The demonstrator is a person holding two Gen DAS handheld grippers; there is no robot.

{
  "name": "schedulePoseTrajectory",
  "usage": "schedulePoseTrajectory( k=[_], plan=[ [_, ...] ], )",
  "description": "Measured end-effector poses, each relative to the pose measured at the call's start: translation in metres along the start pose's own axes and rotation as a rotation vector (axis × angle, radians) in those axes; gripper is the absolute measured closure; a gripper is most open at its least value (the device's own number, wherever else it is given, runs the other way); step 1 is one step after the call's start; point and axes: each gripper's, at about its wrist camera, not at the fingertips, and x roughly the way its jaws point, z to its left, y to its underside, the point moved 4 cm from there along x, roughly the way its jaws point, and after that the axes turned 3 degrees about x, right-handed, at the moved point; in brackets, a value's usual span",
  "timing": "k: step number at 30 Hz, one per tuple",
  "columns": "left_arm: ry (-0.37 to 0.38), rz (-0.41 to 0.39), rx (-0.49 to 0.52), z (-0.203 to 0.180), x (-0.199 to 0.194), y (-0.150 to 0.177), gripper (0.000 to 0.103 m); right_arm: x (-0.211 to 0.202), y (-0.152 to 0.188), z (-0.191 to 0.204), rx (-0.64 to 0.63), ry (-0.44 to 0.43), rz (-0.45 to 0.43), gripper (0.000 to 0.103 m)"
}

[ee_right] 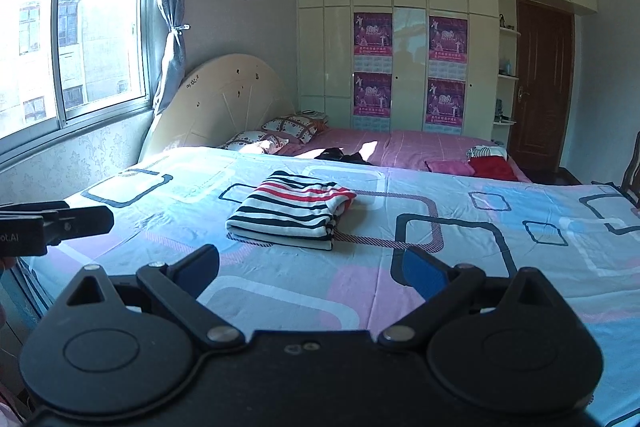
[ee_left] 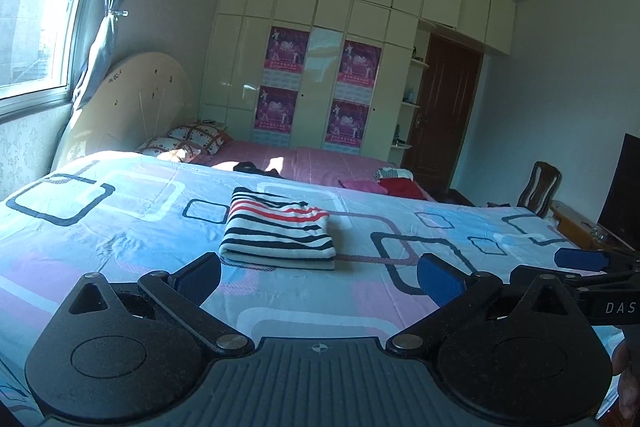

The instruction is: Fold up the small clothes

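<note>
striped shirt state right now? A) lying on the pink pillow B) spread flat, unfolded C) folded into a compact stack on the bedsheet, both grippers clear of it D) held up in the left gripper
C: the striped shirt lies as a folded stack on the patterned bedsheet, while the left gripper and right gripper are both open, short of it.

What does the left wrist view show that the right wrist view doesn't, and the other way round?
Only the left wrist view shows the whole wooden chair, the dark screen at the far right, and the right hand-held gripper from the side.

Only the right wrist view shows the buildings through the window and the left hand-held gripper at its left edge.

Both show the folded striped garment lying on the patterned bedsheet, the unfolded clothes on the pink sheet behind, and open jaws holding nothing.
</note>
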Motion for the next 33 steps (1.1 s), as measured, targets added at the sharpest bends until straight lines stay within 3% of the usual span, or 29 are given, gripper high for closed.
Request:
schedulePoseTrajectory(
  k=[33],
  plan=[
    [-0.002, -0.031, 0.026, -0.015, -0.012, -0.005, 0.000, -0.022, -0.004, -0.001, 0.016, 0.007, -0.076, 0.005]
  ],
)
